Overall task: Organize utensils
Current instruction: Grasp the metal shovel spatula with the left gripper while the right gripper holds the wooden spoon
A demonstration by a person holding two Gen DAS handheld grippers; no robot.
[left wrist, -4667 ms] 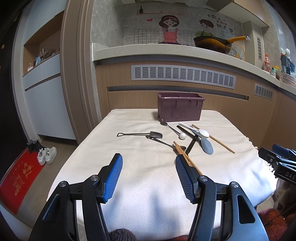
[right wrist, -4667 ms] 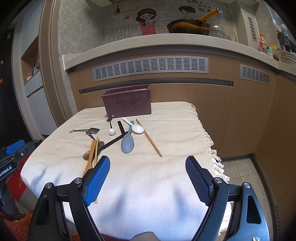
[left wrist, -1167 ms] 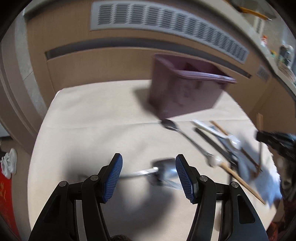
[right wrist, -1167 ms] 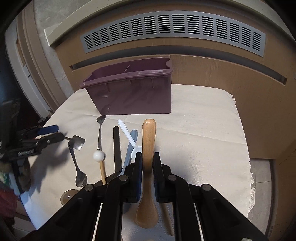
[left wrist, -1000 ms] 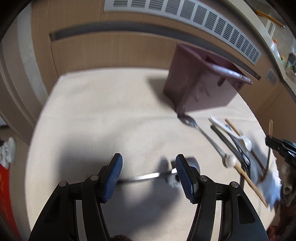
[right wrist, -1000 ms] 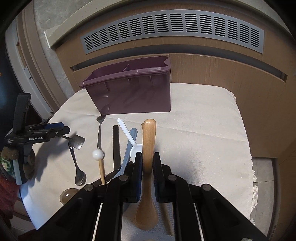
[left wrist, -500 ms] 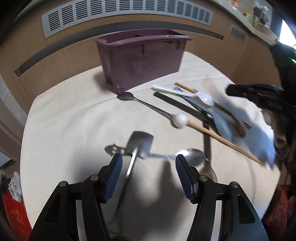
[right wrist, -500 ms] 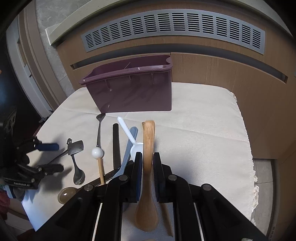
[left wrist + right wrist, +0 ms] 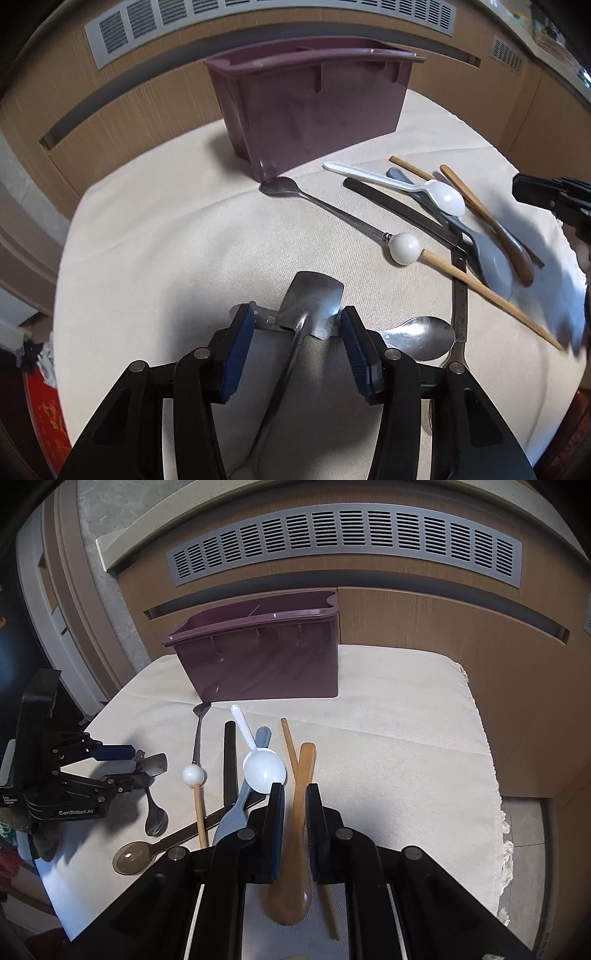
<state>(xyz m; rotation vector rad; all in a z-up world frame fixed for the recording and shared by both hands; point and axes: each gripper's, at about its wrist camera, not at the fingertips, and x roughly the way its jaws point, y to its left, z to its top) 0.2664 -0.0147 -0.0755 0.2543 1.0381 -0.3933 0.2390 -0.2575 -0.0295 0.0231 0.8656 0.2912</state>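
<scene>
A purple utensil bin [image 9: 314,110] stands at the back of the cloth-covered table [image 9: 166,240]; it also shows in the right wrist view [image 9: 258,657]. My left gripper [image 9: 297,325] is open, its blue pads either side of a small metal shovel-shaped spoon [image 9: 312,299] lying on the cloth. My right gripper [image 9: 295,797] is shut on a wooden spoon [image 9: 301,812], handle pointing toward the bin, bowl toward me. The left gripper also shows in the right wrist view [image 9: 122,764].
Loose on the cloth: a steel spoon with a white ball end [image 9: 402,248], a white plastic spoon [image 9: 439,192], a grey spoon [image 9: 491,258], a black knife [image 9: 406,218], chopsticks [image 9: 491,295], a steel spoon [image 9: 421,338], a brown translucent spoon [image 9: 133,856]. Wooden cabinets stand behind.
My left gripper has dropped lower and closer over the shovel spoon, which now lies between its pads. The right gripper still holds the wooden spoon, almost unmoved.
</scene>
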